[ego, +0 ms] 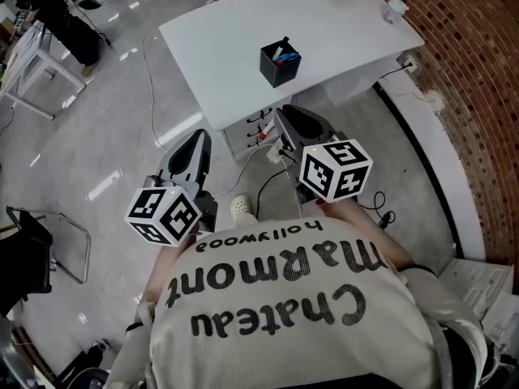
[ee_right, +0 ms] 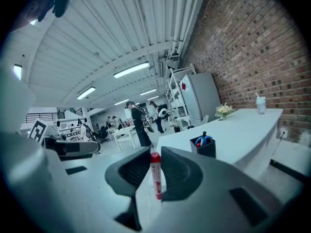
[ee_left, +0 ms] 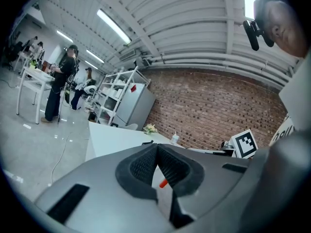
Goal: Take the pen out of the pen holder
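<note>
Head view looks steeply down, both gripper views forward; all share the white table point(ego: 340, 39).

White table point(ego: 340, 31) at upper centre stands on glossy grey floor point(ego: 97, 160); brick wall point(ego: 478, 96) at right; ceiling strip lights point(ee_right: 132, 69) overhead.

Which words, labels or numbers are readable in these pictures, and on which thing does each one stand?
"Chateau Marmont": large dark letters on the back of the person's sweater, upside down in the head view.
"hollywood": smaller letters on the same sweater, near the collar.
Pen in the right gripper: red print on its body, too small to read.
Marker cubes: only black and white square patterns, no words.
</note>
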A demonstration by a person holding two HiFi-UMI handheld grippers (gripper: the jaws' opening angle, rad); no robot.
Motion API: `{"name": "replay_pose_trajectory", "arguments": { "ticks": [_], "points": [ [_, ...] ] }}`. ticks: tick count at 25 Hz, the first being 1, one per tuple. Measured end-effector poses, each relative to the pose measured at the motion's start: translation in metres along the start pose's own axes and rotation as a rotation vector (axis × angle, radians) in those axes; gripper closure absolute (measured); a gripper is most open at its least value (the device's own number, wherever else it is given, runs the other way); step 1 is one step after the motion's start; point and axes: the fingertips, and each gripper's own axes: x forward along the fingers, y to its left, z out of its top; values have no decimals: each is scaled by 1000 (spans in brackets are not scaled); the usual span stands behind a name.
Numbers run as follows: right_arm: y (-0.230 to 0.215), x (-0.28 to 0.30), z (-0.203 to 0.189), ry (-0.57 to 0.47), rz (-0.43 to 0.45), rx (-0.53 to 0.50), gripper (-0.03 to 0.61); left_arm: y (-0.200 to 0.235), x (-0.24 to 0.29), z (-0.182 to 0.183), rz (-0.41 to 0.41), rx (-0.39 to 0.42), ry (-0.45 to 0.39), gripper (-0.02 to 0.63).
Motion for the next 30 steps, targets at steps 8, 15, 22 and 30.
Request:
{"name": "replay_pose_trajectory", "arguments": {
  "ticks": [8, 15, 22, 30],
  "points": [
    [13, -34, -9, -1, 20, -13, 509, -25, -32, -11, 15, -2, -17, 614],
    [19, -56, -22, 6, 30, -9, 509, -38, -52, -25, 25, -14, -17, 614],
    [18, -76, -30, 8, 32, -5, 509, -54, -63, -32, 29, -14, -22, 614],
    [9, -83, -32, 11, 30, -10, 509, -62, -60, -36, 28, -16, -27, 614]
  ]
}}
